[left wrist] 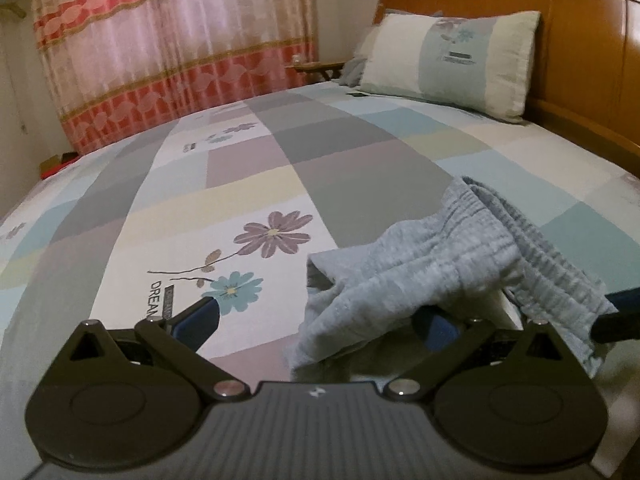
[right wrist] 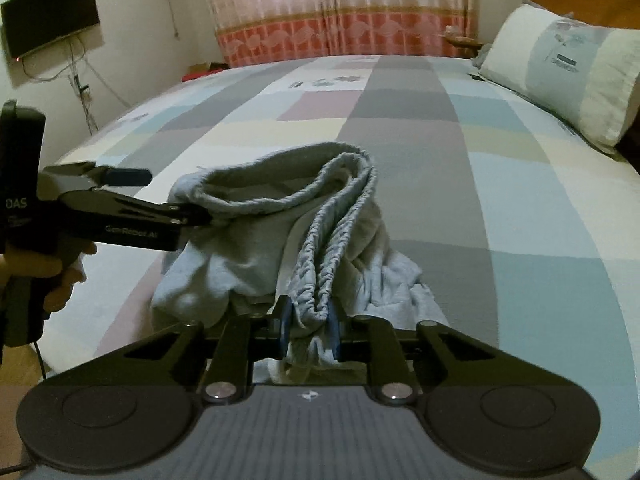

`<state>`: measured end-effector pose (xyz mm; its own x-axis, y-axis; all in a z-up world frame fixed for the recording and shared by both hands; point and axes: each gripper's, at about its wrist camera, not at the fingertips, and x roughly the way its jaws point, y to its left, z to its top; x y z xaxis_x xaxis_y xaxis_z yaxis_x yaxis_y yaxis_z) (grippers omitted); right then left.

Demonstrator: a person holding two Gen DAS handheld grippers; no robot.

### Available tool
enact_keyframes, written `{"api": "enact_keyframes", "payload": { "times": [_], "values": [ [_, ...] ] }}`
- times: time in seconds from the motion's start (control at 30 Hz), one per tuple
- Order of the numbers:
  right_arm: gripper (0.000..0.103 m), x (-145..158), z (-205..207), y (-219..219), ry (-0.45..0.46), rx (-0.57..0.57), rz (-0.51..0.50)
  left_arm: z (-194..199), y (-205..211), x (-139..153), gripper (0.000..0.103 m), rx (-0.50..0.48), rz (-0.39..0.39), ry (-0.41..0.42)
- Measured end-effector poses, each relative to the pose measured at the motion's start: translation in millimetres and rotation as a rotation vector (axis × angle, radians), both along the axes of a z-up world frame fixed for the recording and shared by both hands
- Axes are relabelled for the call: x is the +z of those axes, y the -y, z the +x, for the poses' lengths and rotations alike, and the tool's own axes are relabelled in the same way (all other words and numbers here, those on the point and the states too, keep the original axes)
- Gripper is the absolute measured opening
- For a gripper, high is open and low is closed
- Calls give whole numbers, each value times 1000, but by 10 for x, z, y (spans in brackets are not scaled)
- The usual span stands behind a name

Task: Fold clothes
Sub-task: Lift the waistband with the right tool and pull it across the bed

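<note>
The light grey knit garment with a ribbed elastic waistband (right wrist: 280,216) hangs in a loose, bunched heap above the near part of the bed with the pastel patchwork cover (right wrist: 520,208). Its lower folds trail onto the cover.

Right tool (right wrist: 309,324): nearly closed, with both blue pads pinching a gathered section of the waistband. The grip is narrow and takes several layers at once.

Left tool (left wrist: 316,320): spread wide. In the left wrist view its left finger (left wrist: 196,320) stands clear over the cover, and its right finger is buried under the cloth. In the right wrist view its lower finger reaches the far loop of the waistband, while its upper finger stands clear above. The garment appears to be draped on one finger, not clamped.

Fault conditions, as judged from this position:
- Slippage at the left tool. An unclamped finger gives no hold, so any pull toward the right would draw the waistband off it.
- Uneven layers. The right tool grips bunched elastic, so spreading from here may carry a twist into the fold.
- Dragging. Trailing folds could catch on the cover and skew the garment when it is laid flat.
</note>
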<state>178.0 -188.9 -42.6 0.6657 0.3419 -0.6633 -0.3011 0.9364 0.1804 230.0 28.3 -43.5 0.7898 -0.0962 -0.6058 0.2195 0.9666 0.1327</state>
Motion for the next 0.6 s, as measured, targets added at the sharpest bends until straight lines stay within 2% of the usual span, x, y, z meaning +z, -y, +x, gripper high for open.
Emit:
{"api": "enact_keyframes", "payload": {
  "times": [0.03,0.1,0.17,0.27,0.4,0.6],
  "values": [
    [23,-8,20,3,-7,0,11,3,3,4,101,5,0,1],
    [36,-34,75,-27,-18,-8,29,-6,23,9,101,0,6,3],
    [44,-75,137,-106,-19,-11,44,-13,40,8,101,-3,11,4],
    [44,-144,190,-243,-31,6,27,-8,54,-5,101,-7,10,-3],
    [22,-89,125,-233,2,-5,-39,15,36,14,101,16,40,31],
    [17,227,-159,272,97,-59,-100,194,137,119,98,39,69,74]
  ]
}}
